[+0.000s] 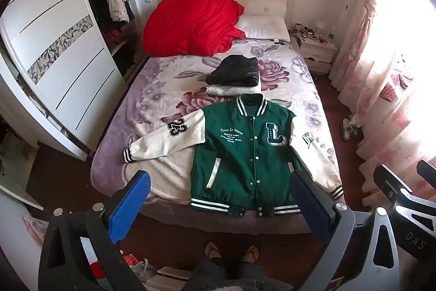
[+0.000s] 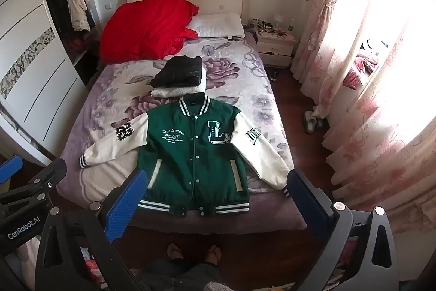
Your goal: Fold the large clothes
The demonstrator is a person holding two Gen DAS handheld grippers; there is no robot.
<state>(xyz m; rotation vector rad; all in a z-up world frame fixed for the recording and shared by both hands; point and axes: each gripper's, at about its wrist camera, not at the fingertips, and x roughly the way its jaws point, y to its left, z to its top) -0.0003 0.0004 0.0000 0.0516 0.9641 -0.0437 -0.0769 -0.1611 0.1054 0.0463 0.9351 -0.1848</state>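
With the green varsity jacket (image 1: pixel 245 154) lying flat, front up, at the foot of the bed (image 1: pixel 114 168), both the left gripper (image 1: pixel 218 198) and right gripper (image 2: pixel 218 198) are hovering wide apart and empty, so folding is likely just beginning and calling for a sleeve grab.

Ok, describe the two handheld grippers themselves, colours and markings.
Both are black and grey frames with silver bolts. The left gripper and right gripper each carry ribbed blue finger pads. White lettering marks their bodies: GenRobot.AI on the left one, DAS on the right one.
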